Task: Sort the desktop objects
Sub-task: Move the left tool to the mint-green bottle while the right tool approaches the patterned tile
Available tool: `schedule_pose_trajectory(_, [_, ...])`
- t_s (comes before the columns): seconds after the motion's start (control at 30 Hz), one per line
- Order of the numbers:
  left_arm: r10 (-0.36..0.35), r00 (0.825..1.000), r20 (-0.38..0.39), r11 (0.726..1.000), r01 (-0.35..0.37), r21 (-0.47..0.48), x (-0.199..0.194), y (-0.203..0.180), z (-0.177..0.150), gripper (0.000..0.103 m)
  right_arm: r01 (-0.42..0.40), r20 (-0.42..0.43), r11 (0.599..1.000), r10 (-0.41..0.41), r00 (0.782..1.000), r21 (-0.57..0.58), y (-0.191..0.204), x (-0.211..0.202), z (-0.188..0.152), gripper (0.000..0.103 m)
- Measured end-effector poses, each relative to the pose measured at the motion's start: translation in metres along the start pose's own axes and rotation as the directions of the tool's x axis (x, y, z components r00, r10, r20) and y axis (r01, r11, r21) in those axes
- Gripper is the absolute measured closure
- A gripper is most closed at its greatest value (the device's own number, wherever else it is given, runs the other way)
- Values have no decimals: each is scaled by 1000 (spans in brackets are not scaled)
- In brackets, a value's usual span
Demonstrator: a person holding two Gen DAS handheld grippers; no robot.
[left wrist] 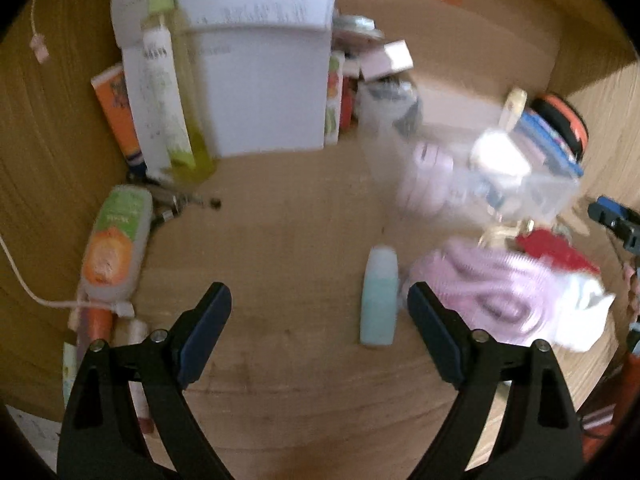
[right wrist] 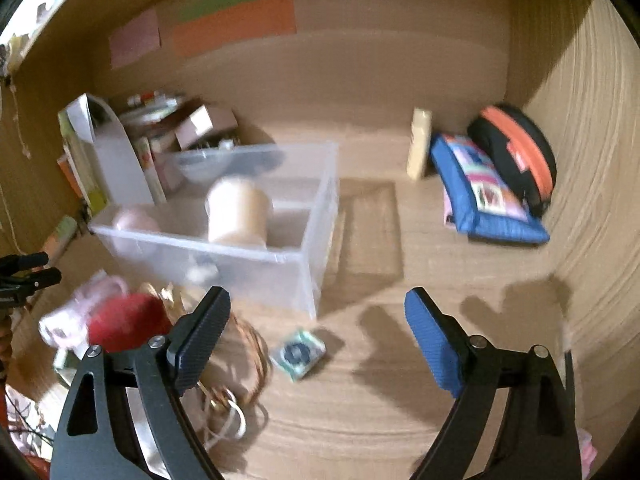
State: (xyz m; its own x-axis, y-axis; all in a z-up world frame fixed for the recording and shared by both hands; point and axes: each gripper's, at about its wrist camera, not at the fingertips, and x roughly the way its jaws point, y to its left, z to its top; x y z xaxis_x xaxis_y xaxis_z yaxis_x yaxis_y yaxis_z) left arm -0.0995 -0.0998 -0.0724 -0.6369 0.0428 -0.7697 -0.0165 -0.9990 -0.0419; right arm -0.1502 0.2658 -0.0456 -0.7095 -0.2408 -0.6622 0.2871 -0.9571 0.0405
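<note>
One clear plastic bin (right wrist: 224, 236) sits at centre left of the right wrist view, with one cream thread spool (right wrist: 238, 212) inside. At right lie one blue pouch (right wrist: 486, 196) and one black-and-orange case (right wrist: 516, 152). Lower centre of the left wrist view shows one teal bottle (left wrist: 379, 298).

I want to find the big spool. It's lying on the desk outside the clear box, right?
Not quite. The spool stands inside the clear box, not outside on the desk. The right wrist view shows it behind the box's front wall.
</note>
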Motion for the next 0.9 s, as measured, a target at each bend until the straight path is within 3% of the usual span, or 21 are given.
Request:
schedule_pose_trajectory(0.17, [1, 999, -43, 999, 1, 51, 13, -11, -10, 13, 8, -58, 999, -10, 998, -32, -1, 11, -14, 16])
schedule_pose_trajectory(0.33, [-5, 997, -83, 995, 13, 94, 29, -20, -9, 36, -4, -92, 997, -2, 996, -74, 0, 16, -22, 16])
schedule_pose_trajectory(0.63, [-7, 998, -67, 996, 13, 88, 41, -20, 2, 51, -49, -142, 988, 29, 989, -143, 5, 30, -25, 18])
schedule_pose_trajectory(0.83, [-5, 999, -43, 995, 10, 103, 45, -26, 7, 72, -84, -172, 981, 54, 984, -174, 7, 42, -20, 31])
schedule_pose_trajectory(0.9, [-8, 999, -36, 994, 12, 105, 45, -25, 7, 74, -88, -185, 980, 54, 981, -178, 7, 47, -19, 35])
